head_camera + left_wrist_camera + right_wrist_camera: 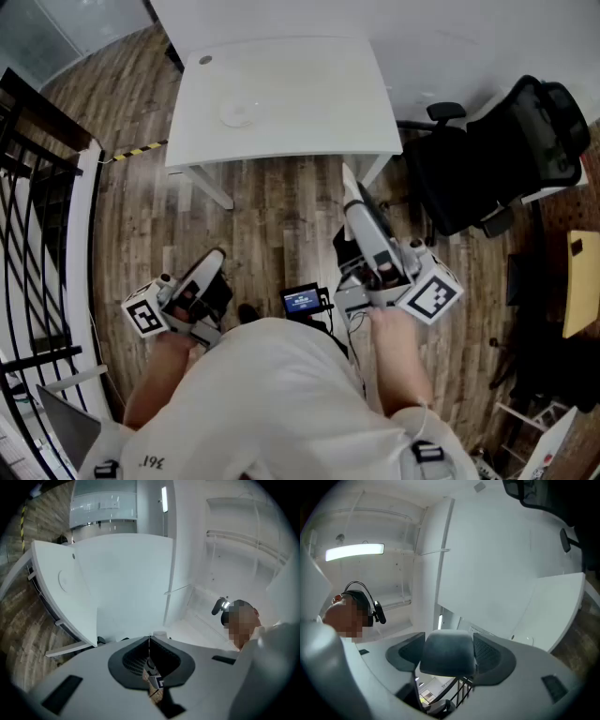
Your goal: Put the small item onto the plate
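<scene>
Head view, starting at the left: a black railing (28, 216) runs along the wooden floor (281, 216). Next comes the left gripper (214, 258), held low and close to the person's white shirt (272, 403). In the left gripper view its tongs (149, 641) are pressed together along one seam, with nothing between them.

Ahead, well apart from both grippers, stands the white table (300, 94). The small item (205, 60) lies near its far left corner, apart from the pale plate (238, 112), which sits nearer the person. Both also show faintly in the left gripper view, item (73, 556) and plate (61, 581).

The right gripper (358, 214) points toward the table. In the right gripper view its tongs (449, 644) stand wide; a dark grey block fills the gap, possibly part of the gripper itself.

A black office chair (497, 159) stands at the far right.
</scene>
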The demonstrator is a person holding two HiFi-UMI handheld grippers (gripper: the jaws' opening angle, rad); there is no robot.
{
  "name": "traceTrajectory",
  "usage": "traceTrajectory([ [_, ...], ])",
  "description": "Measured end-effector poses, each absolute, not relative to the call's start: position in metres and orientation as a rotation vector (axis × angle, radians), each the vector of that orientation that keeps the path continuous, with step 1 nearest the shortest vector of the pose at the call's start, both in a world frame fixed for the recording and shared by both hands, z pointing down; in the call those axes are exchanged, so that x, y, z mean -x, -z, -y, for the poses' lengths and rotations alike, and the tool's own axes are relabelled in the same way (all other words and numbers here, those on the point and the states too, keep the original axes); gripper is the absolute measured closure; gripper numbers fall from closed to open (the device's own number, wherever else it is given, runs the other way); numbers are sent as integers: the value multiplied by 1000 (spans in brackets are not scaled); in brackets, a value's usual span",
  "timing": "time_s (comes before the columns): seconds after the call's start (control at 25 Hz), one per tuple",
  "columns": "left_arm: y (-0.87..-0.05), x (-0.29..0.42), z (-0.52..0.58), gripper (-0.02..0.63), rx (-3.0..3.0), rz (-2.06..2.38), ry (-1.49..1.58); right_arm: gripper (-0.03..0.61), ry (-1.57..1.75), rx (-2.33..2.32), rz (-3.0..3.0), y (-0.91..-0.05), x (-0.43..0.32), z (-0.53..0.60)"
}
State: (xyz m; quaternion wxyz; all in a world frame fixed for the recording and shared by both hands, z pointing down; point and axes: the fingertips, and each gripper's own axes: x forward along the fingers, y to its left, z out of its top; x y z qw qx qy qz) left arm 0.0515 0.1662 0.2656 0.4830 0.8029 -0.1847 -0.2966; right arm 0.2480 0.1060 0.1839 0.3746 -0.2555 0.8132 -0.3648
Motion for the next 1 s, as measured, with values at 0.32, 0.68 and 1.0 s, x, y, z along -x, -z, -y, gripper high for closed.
traceTrajectory([
  [0.32,-273,21,-169,607,-1983,508,775,253,812,707,-2202,-171,-192,-113],
  [0.68,-281,41,-180,607,-1950,453,805,253,842,824,-2274,-189,-150,-123],
  [1.0,-281,55,-184,607,-1959,424,805,253,870,854,-2246,-195,-134,-127],
])
